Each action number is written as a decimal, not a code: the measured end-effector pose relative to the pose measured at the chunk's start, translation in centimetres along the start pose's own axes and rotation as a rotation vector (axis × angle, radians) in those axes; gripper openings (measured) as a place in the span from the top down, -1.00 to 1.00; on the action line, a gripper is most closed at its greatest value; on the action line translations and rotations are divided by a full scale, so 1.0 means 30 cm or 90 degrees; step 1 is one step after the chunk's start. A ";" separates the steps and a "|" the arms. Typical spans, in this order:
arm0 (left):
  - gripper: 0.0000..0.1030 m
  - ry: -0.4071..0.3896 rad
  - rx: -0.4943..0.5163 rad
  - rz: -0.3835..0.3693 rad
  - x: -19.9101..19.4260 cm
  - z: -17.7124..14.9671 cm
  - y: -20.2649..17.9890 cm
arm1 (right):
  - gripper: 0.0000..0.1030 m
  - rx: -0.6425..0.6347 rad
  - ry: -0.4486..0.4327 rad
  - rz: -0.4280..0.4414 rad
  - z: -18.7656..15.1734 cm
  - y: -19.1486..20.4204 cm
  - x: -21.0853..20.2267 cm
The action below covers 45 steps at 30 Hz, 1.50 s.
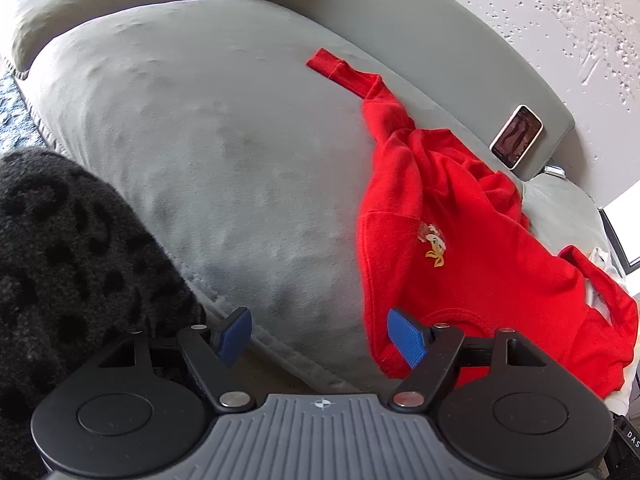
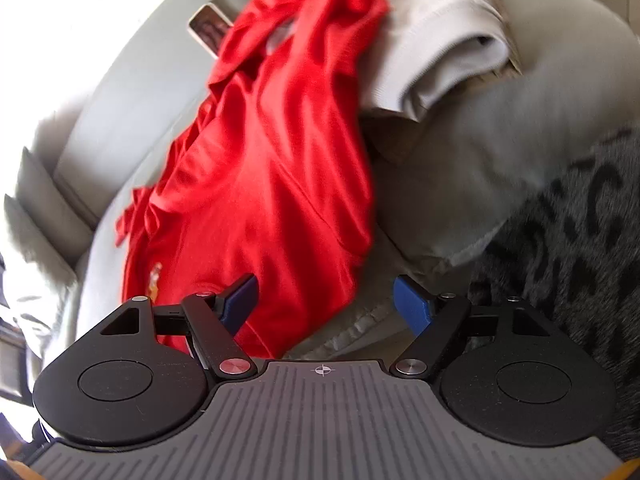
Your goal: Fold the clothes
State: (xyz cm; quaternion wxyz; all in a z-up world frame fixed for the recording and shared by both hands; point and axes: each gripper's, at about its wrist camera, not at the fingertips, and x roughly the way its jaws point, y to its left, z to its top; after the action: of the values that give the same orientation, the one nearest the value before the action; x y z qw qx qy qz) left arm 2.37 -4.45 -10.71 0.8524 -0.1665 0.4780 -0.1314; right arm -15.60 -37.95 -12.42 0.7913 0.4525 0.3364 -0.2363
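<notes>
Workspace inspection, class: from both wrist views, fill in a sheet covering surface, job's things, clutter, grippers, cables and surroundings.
Surface: grey sofa cushion, mostly bare.
Job's things: red sweater crumpled, unfolded, one sleeve stretched out; beige garment beside it.
Clutter: phone leaning on the backrest; black spotted fleece at the sofa's edge.
Grippers: left gripper open, empty; right gripper open, empty.
Cables: nothing seen.
Surroundings: textured white wall.

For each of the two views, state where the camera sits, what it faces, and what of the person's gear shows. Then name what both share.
Left wrist: on the left hand-held gripper, facing down at grey sofa, red top at right; open blue fingers show.
Right wrist: on the right hand-held gripper, facing the red top; open fingers show.
Shared: red top, phone, sofa.
</notes>
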 end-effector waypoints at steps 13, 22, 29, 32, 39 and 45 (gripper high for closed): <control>-0.42 0.005 -0.007 -0.012 0.033 0.012 -0.017 | -0.35 0.088 -0.036 0.025 -0.019 -0.092 0.120; -0.42 0.006 -0.013 -0.019 0.046 0.013 -0.007 | 0.03 0.013 -0.056 0.033 -0.025 -0.046 0.190; -0.42 0.010 -0.015 -0.025 0.055 0.016 -0.005 | 0.90 -0.057 -0.068 0.036 -0.022 0.012 0.181; -0.42 0.006 -0.021 -0.025 0.056 0.023 0.002 | 0.90 -0.110 -0.091 0.034 -0.027 0.052 0.159; -0.37 0.000 -0.062 -0.044 0.088 0.060 0.033 | 0.90 -0.068 -0.040 0.018 -0.028 0.027 0.208; -0.31 0.019 -0.154 -0.073 0.175 0.135 0.068 | 0.88 -0.065 -0.043 0.023 -0.034 0.029 0.209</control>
State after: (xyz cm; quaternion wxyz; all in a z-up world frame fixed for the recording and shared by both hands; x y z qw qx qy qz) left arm 8.63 -3.97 -13.61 0.8097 -0.2935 0.4929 -0.1238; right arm -11.18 -37.08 -16.98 0.8283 0.4095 0.3126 -0.2200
